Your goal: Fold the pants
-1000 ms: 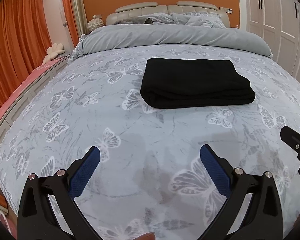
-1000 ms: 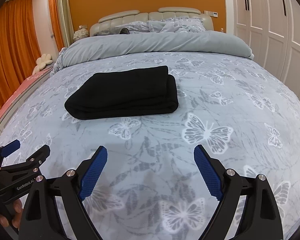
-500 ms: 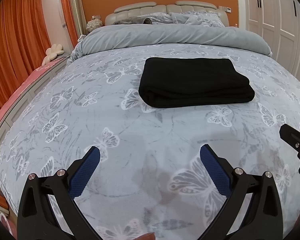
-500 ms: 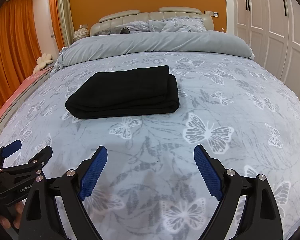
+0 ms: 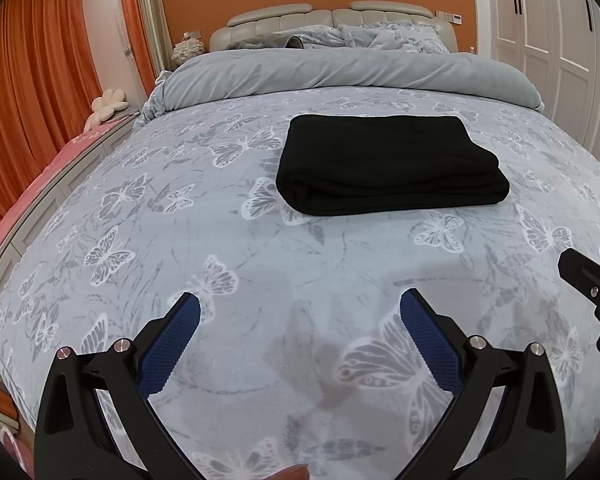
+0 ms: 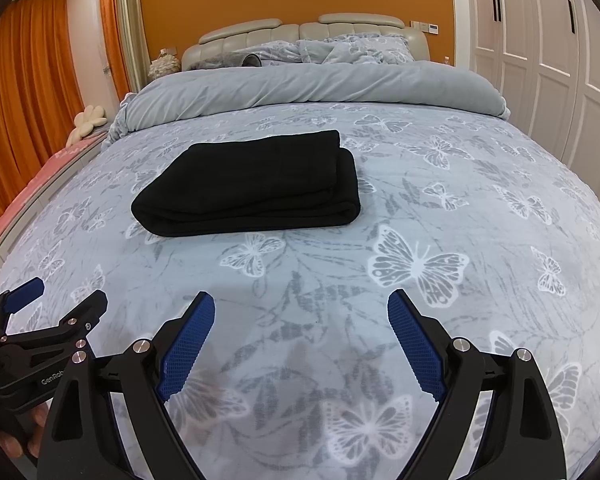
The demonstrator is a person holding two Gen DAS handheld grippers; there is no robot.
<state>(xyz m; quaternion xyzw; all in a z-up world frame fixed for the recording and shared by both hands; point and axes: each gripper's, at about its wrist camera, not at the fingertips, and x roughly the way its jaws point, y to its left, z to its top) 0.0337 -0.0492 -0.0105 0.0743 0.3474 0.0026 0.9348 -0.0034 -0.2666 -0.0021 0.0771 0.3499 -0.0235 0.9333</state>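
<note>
While the folded black pants [image 5: 392,164] lie on the bedspread [image 5: 260,248], my left gripper [image 5: 300,312] and right gripper [image 6: 301,312] hover nearby, both spread wide, empty.

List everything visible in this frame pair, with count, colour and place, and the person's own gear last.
folded black fabric pants: one, black, lying flat mid-bed beyond both grippers
butterfly-print bedspread: one, pale grey-blue with white butterflies, covering the bed
plain grey duvet: one, grey, bunched across the head end
patterned pillows: at least two, grey-blue, against the headboard
padded headboard: one, beige, against the orange wall
flower-shaped cushion: one, cream, left of the bed
curtains: orange, far left
panelled wardrobe doors: white, right wall
left gripper: one, black with blue fingers, open, empty
right gripper: one, same colours, open, empty
</note>
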